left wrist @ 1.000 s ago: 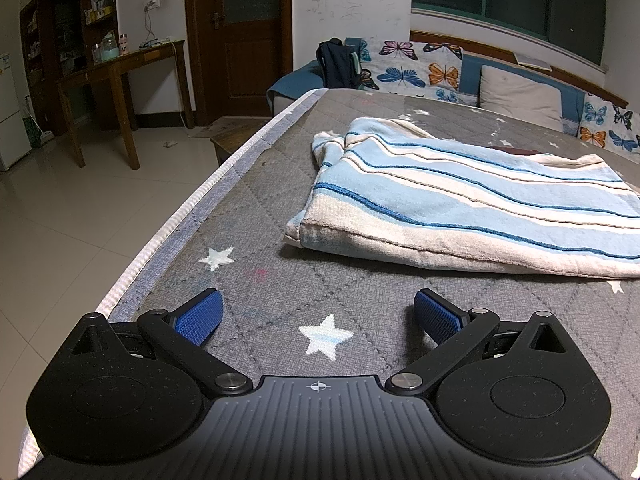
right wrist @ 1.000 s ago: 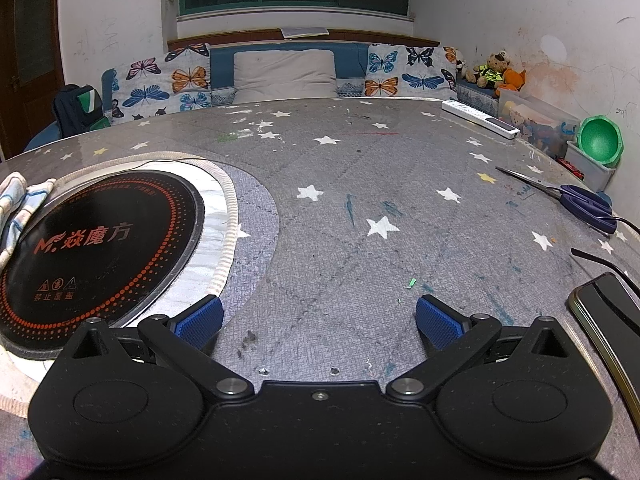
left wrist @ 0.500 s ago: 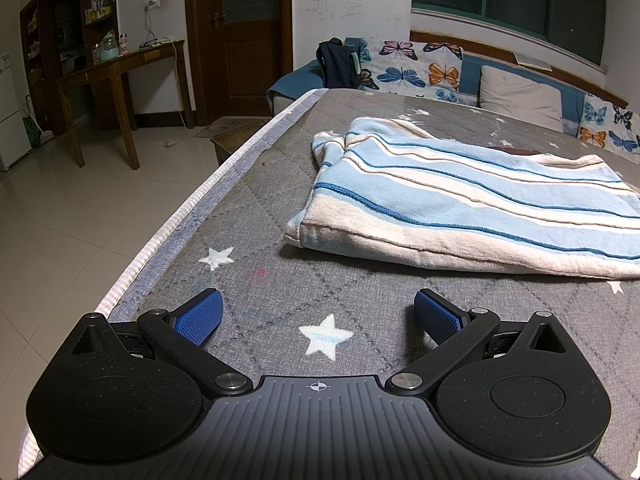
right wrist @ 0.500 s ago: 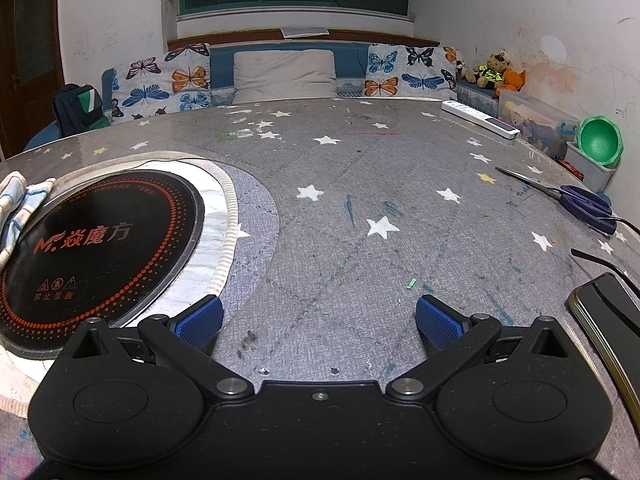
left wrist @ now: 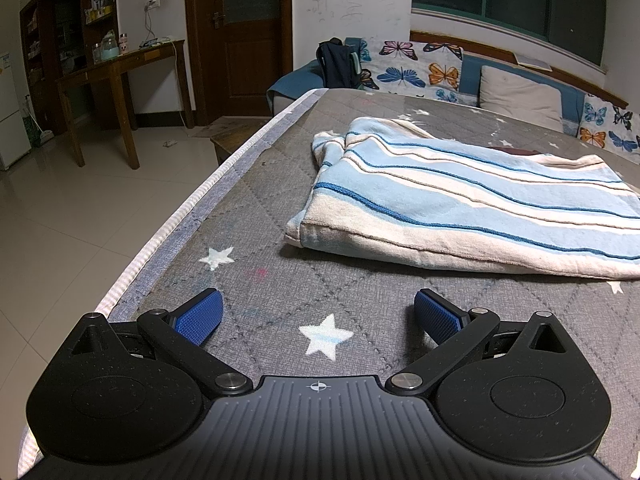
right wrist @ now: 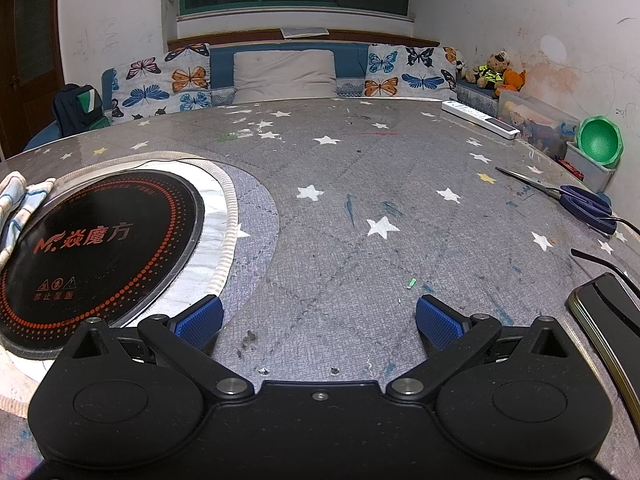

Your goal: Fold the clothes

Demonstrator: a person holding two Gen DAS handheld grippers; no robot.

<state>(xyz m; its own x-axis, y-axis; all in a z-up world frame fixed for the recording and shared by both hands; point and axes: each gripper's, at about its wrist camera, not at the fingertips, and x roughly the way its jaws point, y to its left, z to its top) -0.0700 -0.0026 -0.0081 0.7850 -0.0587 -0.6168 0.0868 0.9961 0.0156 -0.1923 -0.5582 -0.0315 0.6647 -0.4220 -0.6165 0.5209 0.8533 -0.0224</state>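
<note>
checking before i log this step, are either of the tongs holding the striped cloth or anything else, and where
Nothing is held. The left tongs are open over the grey star cover, short of the striped cloth. The right tongs are open too, with only bare cover between them.

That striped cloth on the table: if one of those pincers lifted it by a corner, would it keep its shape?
Probably not. The striped cloth lies in soft layers with rumpled edges, so it would likely droop and unfold. It looks like light knit fabric, easy to lift. Pushed, it would probably bunch up on the quilted table cover rather than slide.
</note>
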